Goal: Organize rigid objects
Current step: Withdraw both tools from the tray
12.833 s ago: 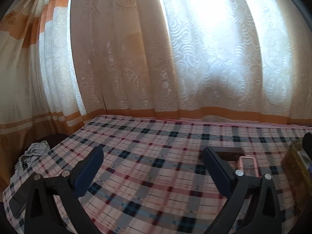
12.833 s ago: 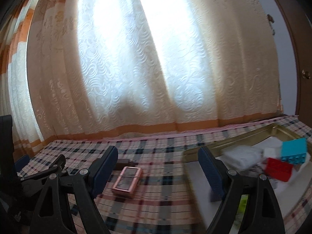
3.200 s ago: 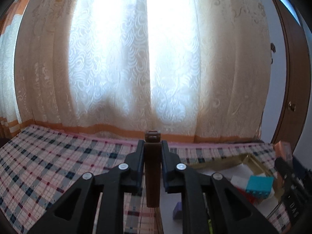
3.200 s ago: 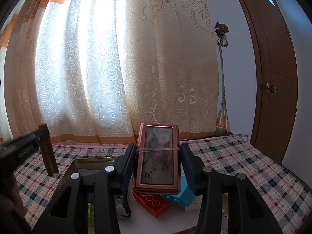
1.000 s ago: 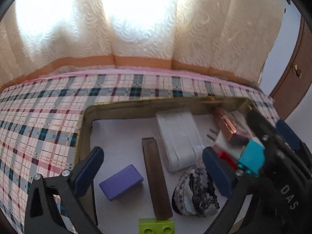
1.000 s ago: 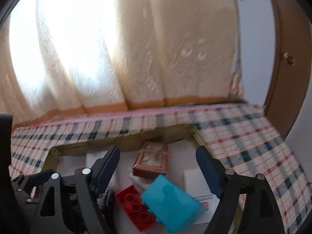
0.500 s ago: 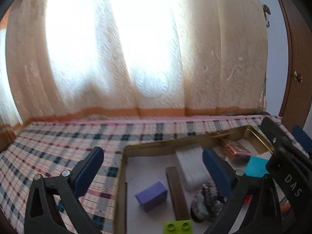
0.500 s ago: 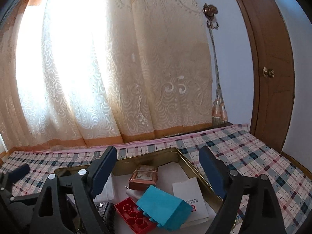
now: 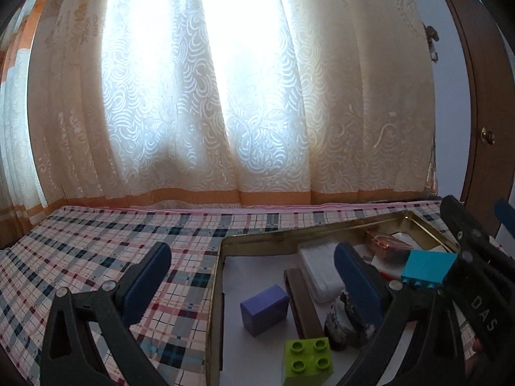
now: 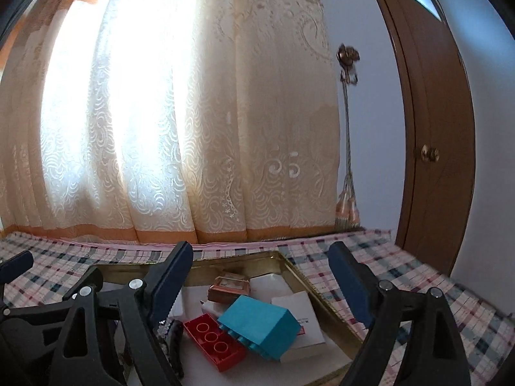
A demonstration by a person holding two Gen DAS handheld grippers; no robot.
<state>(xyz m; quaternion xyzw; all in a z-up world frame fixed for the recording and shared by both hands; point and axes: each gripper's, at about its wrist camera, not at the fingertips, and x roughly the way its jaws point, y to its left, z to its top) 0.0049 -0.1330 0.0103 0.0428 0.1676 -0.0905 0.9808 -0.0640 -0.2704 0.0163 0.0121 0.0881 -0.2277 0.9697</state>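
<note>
Sunlit lace curtains (image 9: 244,96) hung behind a surface spread with a checked cloth (image 9: 96,244); a brown door (image 10: 434,148) stood at the right; the cloth lay bare to the left of a gold-rimmed tray (image 9: 215,289), and a narrower strip of it showed between the tray's right rim and the door. Over that tray the left gripper (image 9: 254,273) was spread wide and held nothing, one finger above the cloth and the other above the tray; the right gripper (image 10: 260,276) beside it was likewise wide and empty. Inside lay a purple block (image 9: 264,309), a dark brown bar (image 9: 302,305) just beside it, a green brick (image 9: 308,362) at the near edge, a red brick (image 10: 214,344) touching a teal block (image 10: 259,326), a copper-framed case (image 10: 229,288) toward the far rim, a white box (image 9: 318,270) and a speckled bundle (image 9: 349,325).
</note>
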